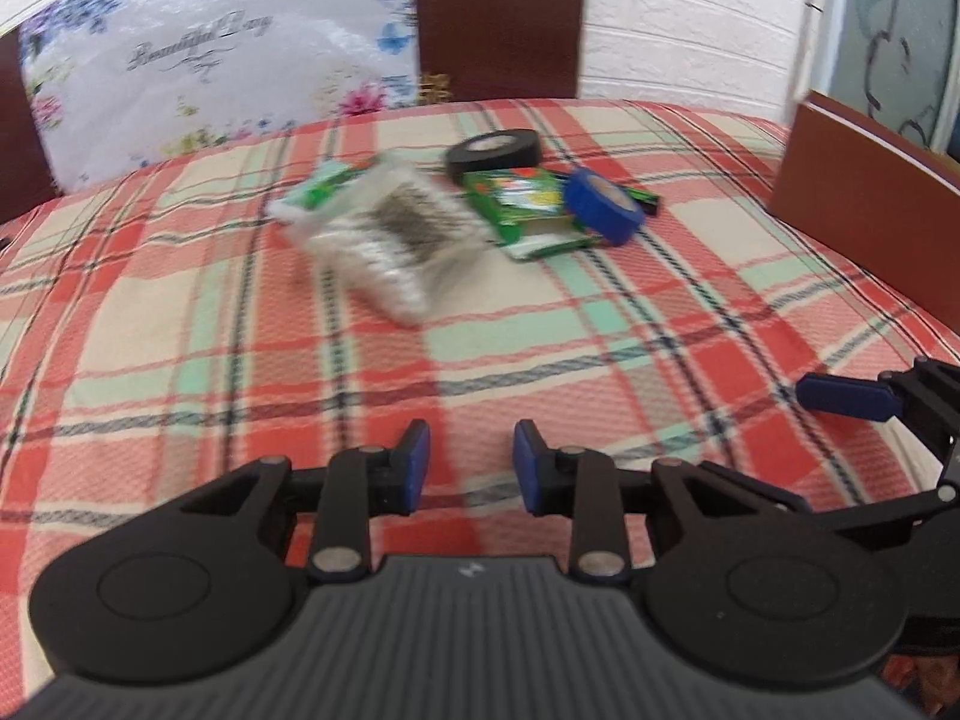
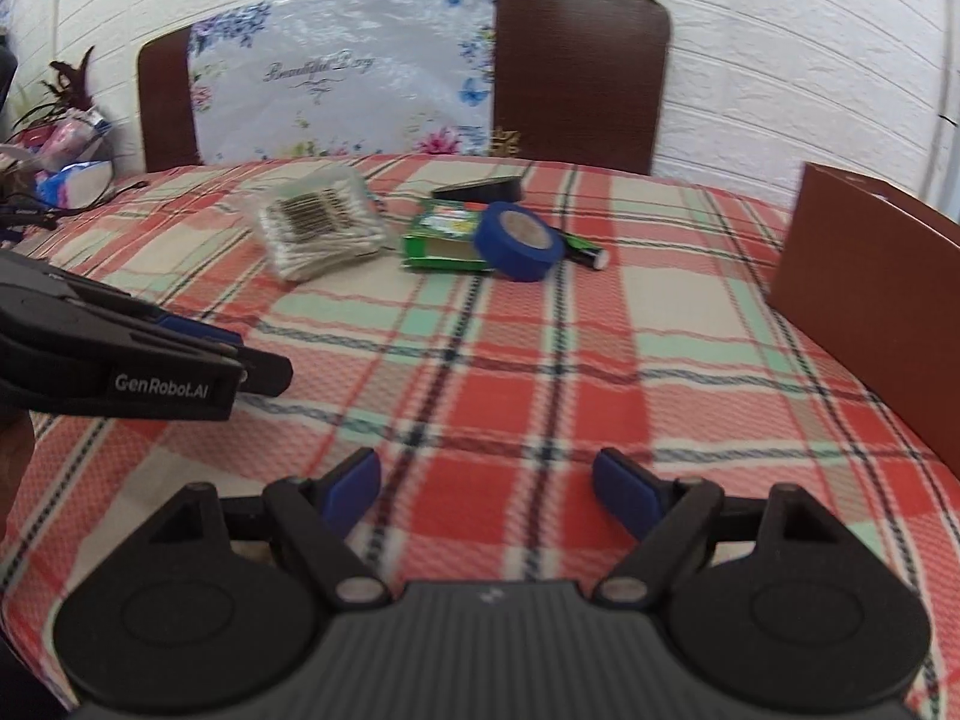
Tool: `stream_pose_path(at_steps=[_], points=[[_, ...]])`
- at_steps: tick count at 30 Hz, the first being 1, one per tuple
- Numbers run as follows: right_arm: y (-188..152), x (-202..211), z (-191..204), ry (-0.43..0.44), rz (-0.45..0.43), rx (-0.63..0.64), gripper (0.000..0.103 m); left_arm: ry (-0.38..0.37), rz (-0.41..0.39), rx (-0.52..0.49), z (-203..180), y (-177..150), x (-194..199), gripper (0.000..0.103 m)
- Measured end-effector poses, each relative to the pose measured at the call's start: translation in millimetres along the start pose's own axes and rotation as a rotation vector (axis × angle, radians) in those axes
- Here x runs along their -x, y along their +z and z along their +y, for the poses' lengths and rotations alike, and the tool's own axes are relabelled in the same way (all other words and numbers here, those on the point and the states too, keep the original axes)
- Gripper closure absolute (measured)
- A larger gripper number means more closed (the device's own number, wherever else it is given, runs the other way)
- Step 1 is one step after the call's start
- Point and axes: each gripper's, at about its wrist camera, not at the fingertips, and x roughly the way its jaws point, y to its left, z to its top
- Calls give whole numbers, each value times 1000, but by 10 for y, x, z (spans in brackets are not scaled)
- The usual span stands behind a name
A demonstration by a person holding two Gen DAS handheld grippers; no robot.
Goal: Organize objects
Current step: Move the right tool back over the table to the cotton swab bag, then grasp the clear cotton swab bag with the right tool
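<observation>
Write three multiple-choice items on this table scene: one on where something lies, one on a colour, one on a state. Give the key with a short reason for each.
1. Where does the blue tape roll lie?
A. Inside the brown box
B. Against the green carton
C. On the chair seat

2. What colour is the other tape roll, behind the green carton?
A. Black
B. Yellow
C. White

3. How do the right gripper's fingers stand?
A. Shut on the cotton swabs
B. Shut on the tape
C. Apart, with nothing between them

Key:
1 B: the blue roll leans on the carton's right end, on the plaid tablecloth.
2 A: the left wrist view shows a black ring lying flat.
3 C: only tablecloth shows between the blue pads; the pack of cotton swabs lies far ahead.
</observation>
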Motion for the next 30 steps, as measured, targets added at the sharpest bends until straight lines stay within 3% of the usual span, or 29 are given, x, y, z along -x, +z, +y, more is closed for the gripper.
stream_pose_path(at_steps=[7,11,18,24,27,29,30], points=[[249,-310,473,103,-7,112,20,94,-29,151,682,-32,28,71],[467,-575,679,90,-63,191,9,113,-50,203,930,-59,39,71],[797,-973,768,51,-143,261,5,132,-135,149,943,-173,20,70],[962,-1263,769,69,-106,254,4,90,-183,186,1033,-222,24,66],[988,-1310,767,102,-88,248,10,87,-189,184,1027,-227,22,65],[987,-1292,772,130,-89,253,28,82,-192,191,1041,-232,21,65],[976,-1271,787,124,-94,263,31,79,-193,195,1049,-233,24,65]])
